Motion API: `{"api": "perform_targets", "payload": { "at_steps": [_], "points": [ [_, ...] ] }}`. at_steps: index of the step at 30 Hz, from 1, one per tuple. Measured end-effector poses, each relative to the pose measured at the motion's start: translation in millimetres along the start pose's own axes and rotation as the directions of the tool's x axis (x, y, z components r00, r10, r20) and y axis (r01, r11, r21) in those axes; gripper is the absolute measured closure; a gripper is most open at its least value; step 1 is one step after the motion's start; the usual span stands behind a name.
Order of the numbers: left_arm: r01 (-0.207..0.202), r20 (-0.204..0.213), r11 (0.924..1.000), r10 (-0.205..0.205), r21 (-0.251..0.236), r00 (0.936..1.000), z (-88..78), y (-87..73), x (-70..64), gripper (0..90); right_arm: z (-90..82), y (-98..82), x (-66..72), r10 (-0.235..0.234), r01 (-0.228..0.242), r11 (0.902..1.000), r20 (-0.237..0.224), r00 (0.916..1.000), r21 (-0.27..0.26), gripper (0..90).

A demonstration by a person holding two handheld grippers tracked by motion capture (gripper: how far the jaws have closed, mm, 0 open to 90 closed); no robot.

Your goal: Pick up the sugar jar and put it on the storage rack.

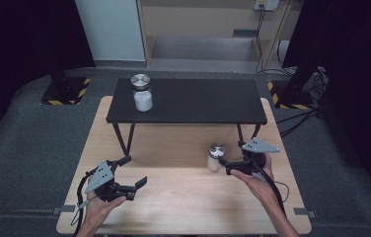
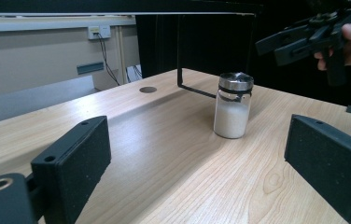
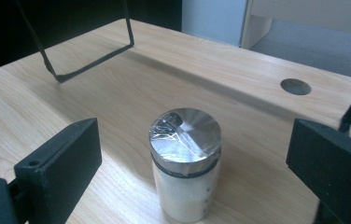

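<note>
Nearest the person, the left gripper [image 1: 133,173] is hanging low over the front of the pale wooden counter [image 1: 183,197], its jaws spread wide with nothing between them, and in the left gripper view it is looking across the boards at the work. A little farther in, the right gripper [image 1: 224,165] is lining up on the small clear glass jar of white powder with a shiny metal lid [image 1: 215,157], which is standing upright on the counter just in front of the raised shelf's right-hand legs. In the right gripper view the jar [image 3: 185,170] is sitting between the two released jaws, with a gap showing on either side, so nothing is being gripped yet. Judging from this, the approach to the grasp is under way; the next move is calling for the right gripper to sink until its pads are level with the glass body below the lid, then close squarely so the jar does not tip. Farther back, a second, similar jar [image 1: 142,92] is standing on the black raised shelf [image 1: 198,101].
</note>
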State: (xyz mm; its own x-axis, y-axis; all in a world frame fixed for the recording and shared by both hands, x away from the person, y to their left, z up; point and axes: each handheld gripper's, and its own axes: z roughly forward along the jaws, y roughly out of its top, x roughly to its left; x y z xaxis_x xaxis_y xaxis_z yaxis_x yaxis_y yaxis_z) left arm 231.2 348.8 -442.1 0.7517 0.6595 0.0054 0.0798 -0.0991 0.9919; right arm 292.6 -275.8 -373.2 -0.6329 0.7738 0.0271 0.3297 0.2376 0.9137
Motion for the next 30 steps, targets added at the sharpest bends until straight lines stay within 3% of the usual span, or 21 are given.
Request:
{"api": "perform_targets", "payload": {
  "at_steps": [16,26,30],
  "points": [
    [-0.008,0.01,0.9999,0.008,0.007,0.9999,1.7,0.3,-0.3,5.6,47.9,-4.4,5.5,-0.003,0.003,0.9986,0.008,1.0,0.053,7.0],
    [-0.01,0.011,0.9999,0.01,0.011,0.9999,2.1,0.3,0.0,5.6,60.4,-13.0,6.3,-0.033,0.031,0.998,0.032,0.999,0.055,22.8],
    [-0.008,0.01,0.9999,0.008,0.011,0.9999,2.4,0.0,0.2,5.6,61.5,-16.1,2.5,-0.037,0.036,0.9983,0.016,0.9992,0.046,33.4]
  ]
}}
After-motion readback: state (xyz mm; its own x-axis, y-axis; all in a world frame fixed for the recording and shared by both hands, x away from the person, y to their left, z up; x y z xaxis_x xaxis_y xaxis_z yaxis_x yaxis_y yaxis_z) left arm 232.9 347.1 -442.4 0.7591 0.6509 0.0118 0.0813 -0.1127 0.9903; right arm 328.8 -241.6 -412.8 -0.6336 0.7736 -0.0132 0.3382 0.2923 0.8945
